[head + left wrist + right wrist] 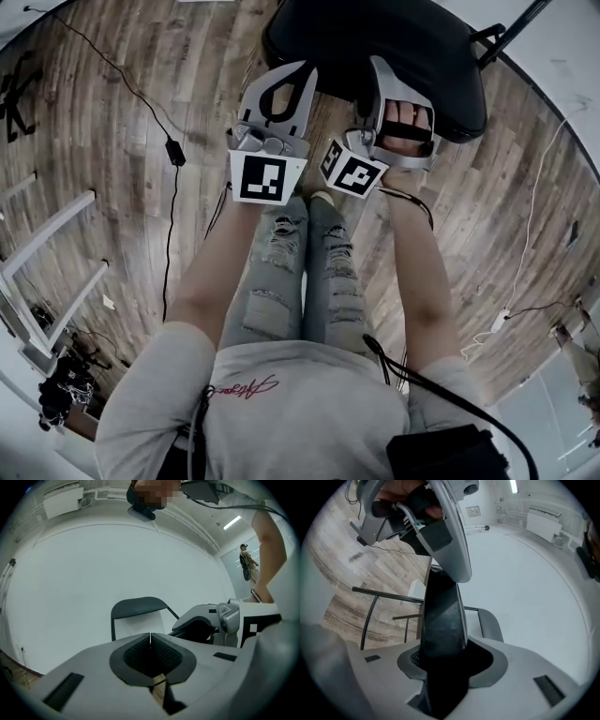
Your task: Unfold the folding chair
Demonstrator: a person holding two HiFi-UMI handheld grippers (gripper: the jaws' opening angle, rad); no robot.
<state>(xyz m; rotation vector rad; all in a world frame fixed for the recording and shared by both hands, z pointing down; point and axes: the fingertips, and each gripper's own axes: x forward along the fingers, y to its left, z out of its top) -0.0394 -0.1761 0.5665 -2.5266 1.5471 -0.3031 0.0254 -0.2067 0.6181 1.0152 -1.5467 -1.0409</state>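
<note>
The folding chair's black padded seat (375,42) lies just beyond my knees in the head view. My right gripper (394,75) is closed on the seat's near edge. In the right gripper view the seat edge (443,611) fills the gap between the jaws, and the chair's metal frame tubes (389,596) run off to the left. My left gripper (302,73) sits at the seat's near left edge. Its jaws (150,637) are shut with nothing between them. Beyond them stands the chair's dark backrest (138,607) against the white wall, with the right gripper (211,625) beside it.
The floor is wood planks. A black cable with a power block (173,150) trails at the left, near a white frame (47,244). Dark stand legs (506,33) rise at the top right. A white cable (525,234) runs along the right. A person (247,562) stands far off.
</note>
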